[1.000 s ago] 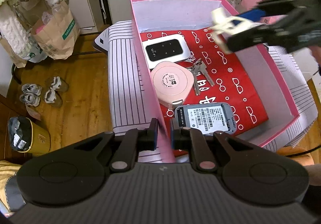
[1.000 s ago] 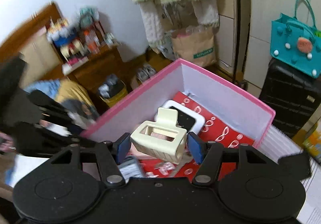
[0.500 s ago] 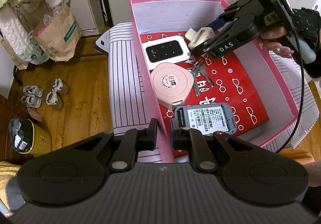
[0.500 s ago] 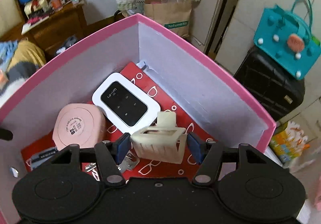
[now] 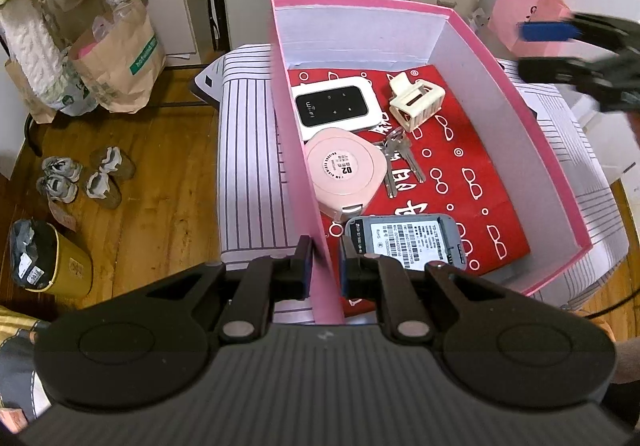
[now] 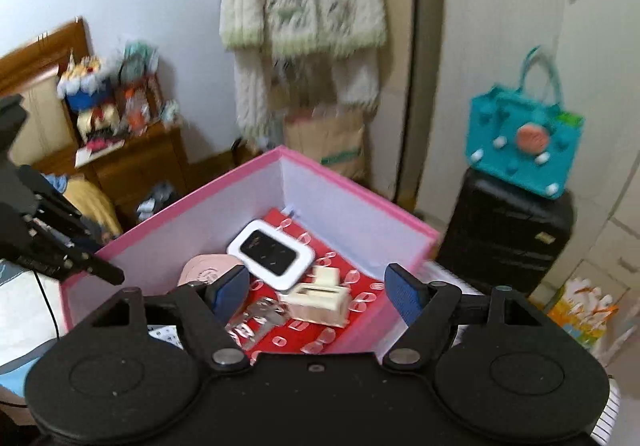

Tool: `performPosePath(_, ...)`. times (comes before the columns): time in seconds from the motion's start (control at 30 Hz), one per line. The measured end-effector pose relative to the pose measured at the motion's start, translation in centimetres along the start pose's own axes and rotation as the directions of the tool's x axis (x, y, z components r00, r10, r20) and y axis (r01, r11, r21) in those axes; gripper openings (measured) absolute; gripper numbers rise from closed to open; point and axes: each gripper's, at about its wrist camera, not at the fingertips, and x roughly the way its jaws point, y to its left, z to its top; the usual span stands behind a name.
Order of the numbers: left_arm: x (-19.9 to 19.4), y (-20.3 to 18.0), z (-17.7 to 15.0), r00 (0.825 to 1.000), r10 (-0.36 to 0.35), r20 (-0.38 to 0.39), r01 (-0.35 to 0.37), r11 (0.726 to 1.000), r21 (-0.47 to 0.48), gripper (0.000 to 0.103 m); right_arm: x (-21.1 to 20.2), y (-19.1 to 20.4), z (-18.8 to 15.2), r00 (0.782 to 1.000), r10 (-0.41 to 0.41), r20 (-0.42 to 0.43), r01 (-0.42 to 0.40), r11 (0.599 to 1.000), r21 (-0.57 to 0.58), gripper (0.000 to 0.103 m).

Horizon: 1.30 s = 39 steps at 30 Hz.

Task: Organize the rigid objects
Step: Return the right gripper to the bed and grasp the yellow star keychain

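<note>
Five things sit in the pink cardboard box point(image 5: 516, 118), including the cream plastic hair claw point(image 5: 416, 102) (beside the keys point(image 5: 400, 158)). My right gripper point(image 6: 316, 288) is wide, empty; left gripper point(image 5: 323, 260) pinches the box wall.

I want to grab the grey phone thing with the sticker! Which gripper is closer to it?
Left. The left gripper clamps the pink box wall right beside the grey device. The right gripper hangs open above the box's far side.

Left wrist view: close above pink box point(image 5: 520, 114), looking down. Right wrist view: higher, oblique; both share box interior.
</note>
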Motion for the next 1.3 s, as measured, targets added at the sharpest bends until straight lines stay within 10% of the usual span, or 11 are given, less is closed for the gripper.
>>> performPosePath(0.27,-0.1,-0.6,-0.2,0.999,0.033,0.010,-0.033,0.999,-0.015,0.011,-4.0,-3.9,-6.8,0.990,-0.141,-0.011,0.141,0.981,0.136,0.076)
performPosePath(0.63,-0.1,-1.0,-0.2,0.998,0.061,0.012,-0.061,0.997,-0.037,0.012,-2.3,-5.4,-16.0,0.993,-0.097,-0.064,0.113,0.932,0.343,0.060)
performPosePath(1.3,0.0,-1.2,-0.3,0.998,0.067,0.012,-0.066,0.997,-0.037,0.014,0.9,-3.8,-17.7,0.978,-0.185,-0.098,0.203,0.952,0.228,0.034)
